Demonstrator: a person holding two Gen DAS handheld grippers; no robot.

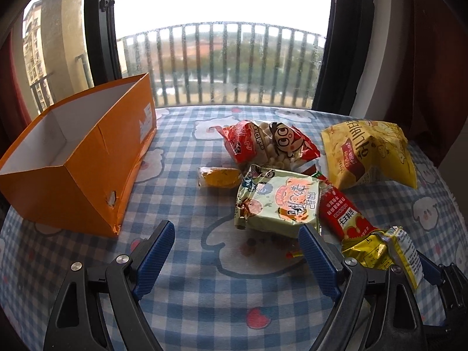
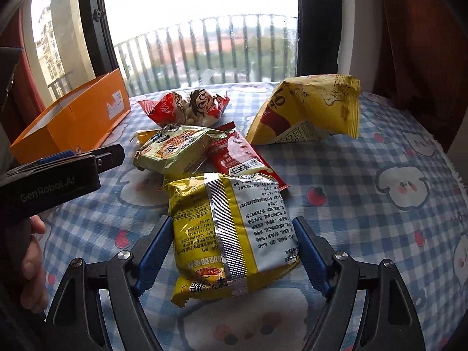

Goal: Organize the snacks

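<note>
Six snack packets are lying on the checked tablecloth (image 1: 204, 307), and the orange box (image 1: 73, 158) is standing open and apparently empty at the table's left side.

Right gripper (image 2: 234, 245): its jaws are bracketing the yellow noodle packet (image 2: 231, 234), which is lying seam side up nearest the camera. Both blue pads are sitting against the packet's sides, and the wrapper appears lightly pinched; the grip looks made, though how firm it is cannot be told.

Left gripper (image 1: 237, 248): its jaws are standing wide apart over bare cloth and are holding nothing. It is hovering just short of the green noodle packet (image 1: 278, 201).

Other stock is waiting untouched: a red stick packet (image 1: 342, 204) beside the green one, a red cartoon bag (image 1: 269, 143) behind it, a large yellow chip bag (image 1: 368, 152) at the right, and a small orange wrapped cake (image 1: 219, 177) nearer the box.

Step in hand, by judgement: the first pick, with the yellow noodle packet being taken for the box.

Next move calls for lifting the packet clear of the red stick packet it is overlapping, carrying it left across the table past the left gripper, and releasing it over the box opening. Risk: a soft, slippery wrapper may be sliding in a wide grip.
</note>
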